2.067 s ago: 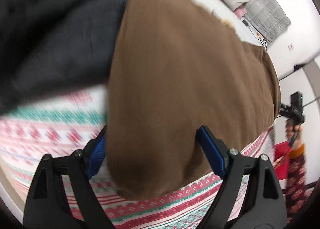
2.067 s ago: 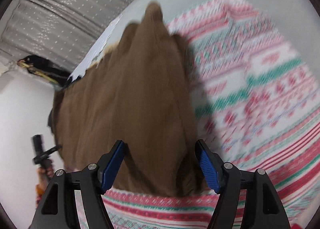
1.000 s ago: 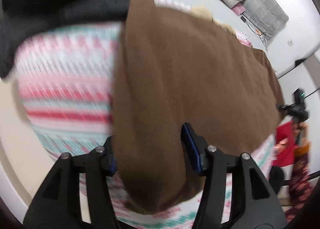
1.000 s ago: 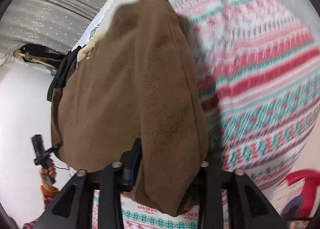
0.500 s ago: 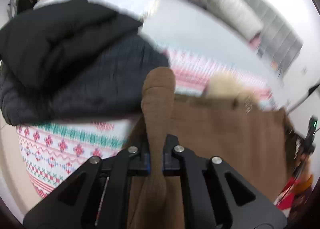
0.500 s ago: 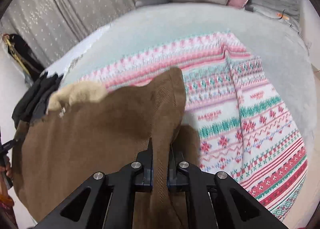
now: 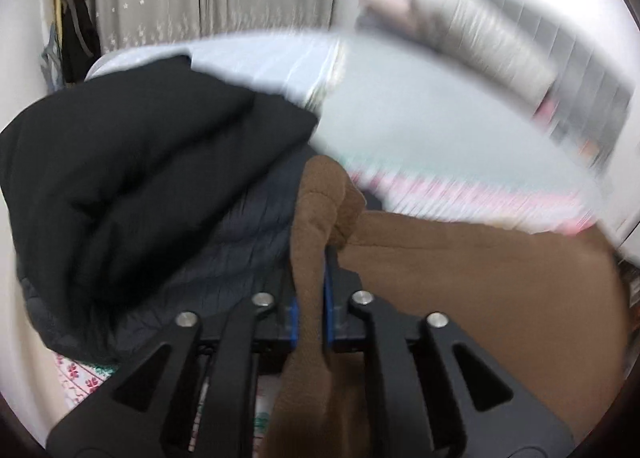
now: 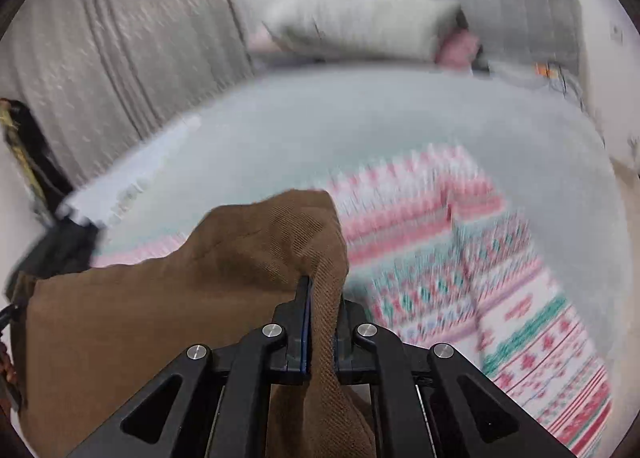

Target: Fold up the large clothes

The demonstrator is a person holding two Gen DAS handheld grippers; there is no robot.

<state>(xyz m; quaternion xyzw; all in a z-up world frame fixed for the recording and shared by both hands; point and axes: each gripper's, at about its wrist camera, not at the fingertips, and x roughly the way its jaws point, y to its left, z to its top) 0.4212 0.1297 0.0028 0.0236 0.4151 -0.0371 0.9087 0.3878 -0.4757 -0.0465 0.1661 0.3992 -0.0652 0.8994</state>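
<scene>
Brown garment: pinched at one bunched edge by my left tongs, whose jaws have just eased slightly apart yet clamp the cloth; its other corner is clamped in my right tongs. The cloth spans between both tongs. Left of the left tongs, a black jacket. Beyond, the patterned blanket on the bed.

The pillow and patterned blanket look smeary (too blurry for details); the brown cloth runs off the bottom edge.
</scene>
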